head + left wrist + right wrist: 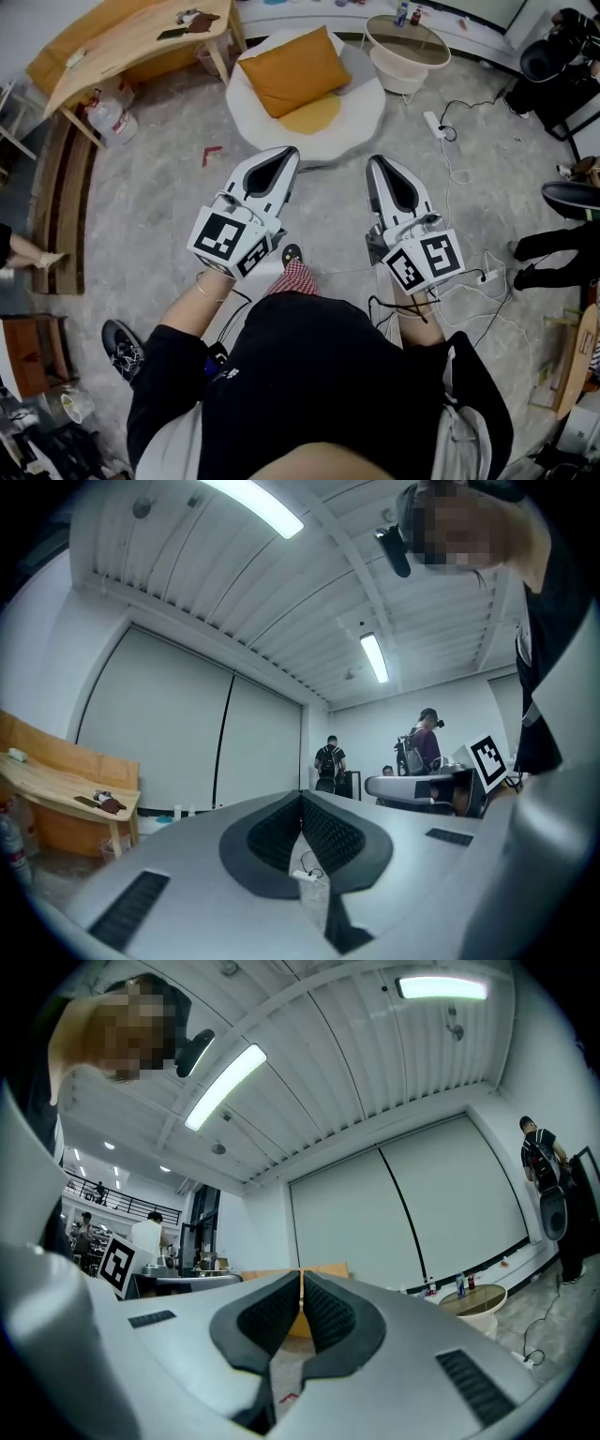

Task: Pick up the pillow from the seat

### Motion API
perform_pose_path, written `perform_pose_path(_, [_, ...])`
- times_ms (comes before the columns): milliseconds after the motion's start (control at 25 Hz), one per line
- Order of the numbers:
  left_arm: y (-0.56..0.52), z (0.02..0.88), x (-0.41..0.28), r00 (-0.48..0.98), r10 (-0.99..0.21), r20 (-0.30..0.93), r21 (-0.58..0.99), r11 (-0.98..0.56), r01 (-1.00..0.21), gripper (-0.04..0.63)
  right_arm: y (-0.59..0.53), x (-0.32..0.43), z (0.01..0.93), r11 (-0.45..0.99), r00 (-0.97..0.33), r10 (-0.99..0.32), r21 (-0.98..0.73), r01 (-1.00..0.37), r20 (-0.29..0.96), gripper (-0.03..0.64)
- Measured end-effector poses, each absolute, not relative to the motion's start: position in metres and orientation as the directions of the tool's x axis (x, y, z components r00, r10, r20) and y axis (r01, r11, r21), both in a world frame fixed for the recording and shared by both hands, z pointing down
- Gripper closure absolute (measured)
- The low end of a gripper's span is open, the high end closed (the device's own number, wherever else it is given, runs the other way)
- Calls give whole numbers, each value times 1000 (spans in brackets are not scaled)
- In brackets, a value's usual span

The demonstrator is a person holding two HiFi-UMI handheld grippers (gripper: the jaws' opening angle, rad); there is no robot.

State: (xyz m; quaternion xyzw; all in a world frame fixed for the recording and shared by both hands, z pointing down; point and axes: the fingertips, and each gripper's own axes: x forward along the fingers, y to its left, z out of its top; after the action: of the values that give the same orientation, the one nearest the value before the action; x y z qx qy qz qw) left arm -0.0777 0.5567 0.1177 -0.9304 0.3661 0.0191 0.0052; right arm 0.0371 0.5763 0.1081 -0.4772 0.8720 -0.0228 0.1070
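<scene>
An orange pillow (293, 69) leans on the back of a round white seat (361, 117) at the top middle of the head view, above a yellow seat pad (311, 116). My left gripper (289, 153) and right gripper (375, 161) are held level over the floor, short of the seat, both shut and empty. In the left gripper view the left gripper's (301, 797) jaws meet at the tip with nothing between them. The right gripper's (301, 1277) jaws meet the same way in the right gripper view, with a strip of orange showing beyond them.
A wooden table (131, 42) stands at the upper left with a water jug (111, 120) below it. A small round side table (407, 49) sits right of the seat. A power strip (434, 124) and white cables (459, 178) trail over the floor at right. People stand far off.
</scene>
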Motion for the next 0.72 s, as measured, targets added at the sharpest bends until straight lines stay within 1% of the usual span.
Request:
perform_pose_path(400, [481, 120, -83, 758, -651, -28, -22, -758, -652, 586, 504, 31, 111, 517, -501, -855, -142, -844, -135, 594])
perform_pose_path(720, [431, 123, -89, 769, -639, -35, 4, -769, -639, 586, 454, 23, 113, 505, -493, -863, -144, -851, -111, 592])
